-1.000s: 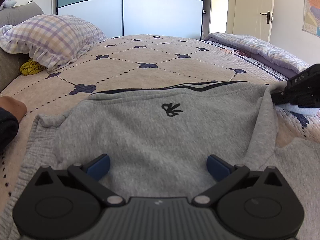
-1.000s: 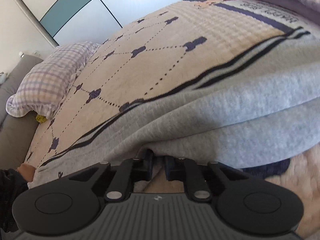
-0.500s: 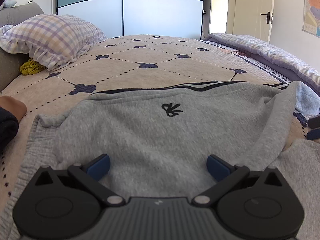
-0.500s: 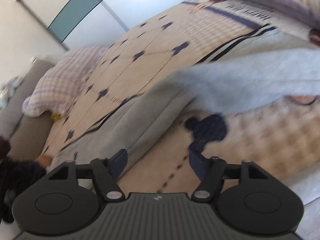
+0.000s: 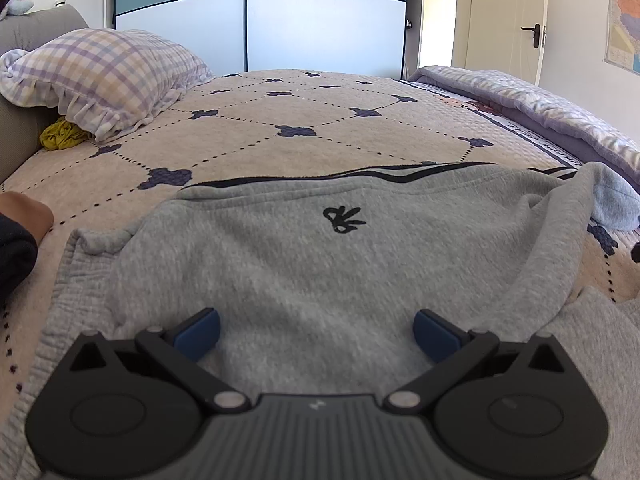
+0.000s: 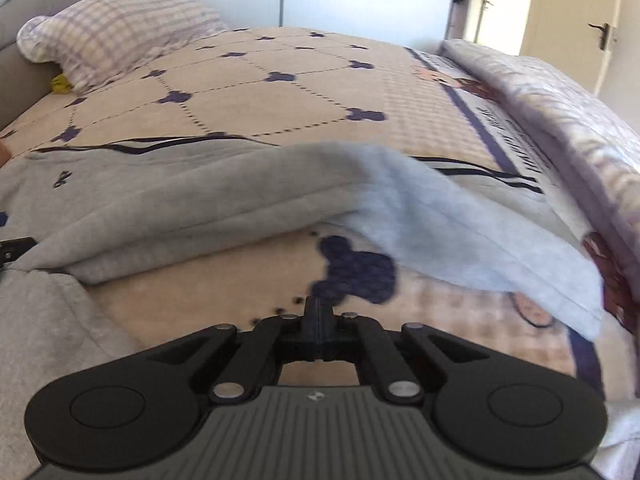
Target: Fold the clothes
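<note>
A grey sweatshirt [image 5: 320, 264] with a small black logo lies flat on the bedspread [image 5: 280, 148]. My left gripper [image 5: 316, 330] hovers open just above its near part, blue pads wide apart with nothing between them. The right sleeve [image 6: 460, 232] lies folded inward over the sweatshirt [image 6: 160, 208], its paler inner side up. In the right wrist view my right gripper [image 6: 319, 312] is over bare bedspread near a dark clover patch. It is clear of the sleeve, and its jaws are closing tight together on nothing.
A checked pillow [image 5: 104, 76] and a yellow cloth [image 5: 62, 138] lie at the far left by the headboard. A folded quilt [image 5: 540, 108] runs along the right side of the bed. A person's hand [image 5: 24, 216] rests at the left edge.
My right gripper let go of the sleeve, opened, drew back to the right, rolled level and shut again. The sleeve dropped onto the bed. My left gripper has not moved.
</note>
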The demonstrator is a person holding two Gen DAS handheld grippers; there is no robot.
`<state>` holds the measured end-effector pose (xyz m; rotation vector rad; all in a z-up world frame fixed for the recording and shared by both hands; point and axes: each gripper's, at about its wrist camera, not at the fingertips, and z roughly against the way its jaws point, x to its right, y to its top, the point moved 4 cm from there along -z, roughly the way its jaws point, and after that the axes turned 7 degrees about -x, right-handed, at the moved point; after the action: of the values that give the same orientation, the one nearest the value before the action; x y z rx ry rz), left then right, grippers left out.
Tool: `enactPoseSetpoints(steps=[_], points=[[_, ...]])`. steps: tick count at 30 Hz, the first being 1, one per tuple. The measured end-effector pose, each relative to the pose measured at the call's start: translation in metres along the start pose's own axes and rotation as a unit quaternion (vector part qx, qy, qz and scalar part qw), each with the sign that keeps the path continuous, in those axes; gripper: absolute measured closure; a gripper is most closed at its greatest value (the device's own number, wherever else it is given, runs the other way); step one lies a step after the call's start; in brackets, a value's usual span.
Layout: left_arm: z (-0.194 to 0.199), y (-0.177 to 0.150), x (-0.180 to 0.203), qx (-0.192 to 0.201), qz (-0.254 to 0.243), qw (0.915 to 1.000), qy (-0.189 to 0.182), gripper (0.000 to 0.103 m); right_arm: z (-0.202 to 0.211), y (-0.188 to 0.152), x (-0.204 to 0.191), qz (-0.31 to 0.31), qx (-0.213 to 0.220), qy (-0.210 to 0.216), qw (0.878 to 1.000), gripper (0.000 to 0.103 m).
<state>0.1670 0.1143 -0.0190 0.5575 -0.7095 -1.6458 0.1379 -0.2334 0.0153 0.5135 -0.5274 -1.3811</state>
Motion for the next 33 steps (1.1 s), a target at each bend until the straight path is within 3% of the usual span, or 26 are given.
enactPoseSetpoints(steps=[2,4,6,8,10,12,13,14,15,16,20,25,30,33], points=[[0.0,0.0,0.0,0.0,0.0,1.0,0.0,0.0,0.015,-0.012,-0.001,0.015,-0.001,0.05,0.999,0.09],[0.0,0.0,0.0,0.0,0.0,1.0,0.0,0.0,0.03,-0.027,-0.023,0.056,-0.004,0.119,0.991,0.044],[0.0,0.0,0.0,0.0,0.0,1.0,0.0,0.0,0.041,-0.039,-0.05,0.103,0.002,0.141,0.985,0.024],[0.0,0.0,0.0,0.0,0.0,1.0,0.0,0.0,0.044,-0.05,-0.07,0.142,0.004,0.14,0.98,0.018],[0.0,0.0,0.0,0.0,0.0,1.0,0.0,0.0,0.037,-0.06,-0.084,0.169,-0.022,0.149,0.974,0.022],[0.0,0.0,0.0,0.0,0.0,1.0,0.0,0.0,0.032,-0.066,-0.092,0.179,-0.045,0.16,0.97,0.033],[0.0,0.0,0.0,0.0,0.0,1.0,0.0,0.0,0.033,-0.066,-0.091,0.172,-0.05,0.165,0.97,0.053],[0.0,0.0,0.0,0.0,0.0,1.0,0.0,0.0,0.034,-0.065,-0.09,0.17,-0.058,0.161,0.97,0.066],[0.0,0.0,0.0,0.0,0.0,1.0,0.0,0.0,0.036,-0.063,-0.087,0.168,-0.066,0.152,0.972,0.094],[0.0,0.0,0.0,0.0,0.0,1.0,0.0,0.0,0.038,-0.065,-0.085,0.169,-0.074,0.148,0.972,0.1],[0.0,0.0,0.0,0.0,0.0,1.0,0.0,0.0,0.052,-0.08,-0.074,0.192,-0.105,0.133,0.967,0.103],[0.0,0.0,0.0,0.0,0.0,1.0,0.0,0.0,0.068,-0.108,-0.033,0.198,-0.139,0.064,0.968,0.103],[0.0,0.0,0.0,0.0,0.001,1.0,0.0,0.0,0.069,-0.113,0.027,0.148,-0.124,-0.06,0.979,0.102],[0.0,0.0,0.0,0.0,0.001,1.0,0.0,0.0,0.067,-0.119,0.032,0.138,-0.114,-0.068,0.982,0.101]])
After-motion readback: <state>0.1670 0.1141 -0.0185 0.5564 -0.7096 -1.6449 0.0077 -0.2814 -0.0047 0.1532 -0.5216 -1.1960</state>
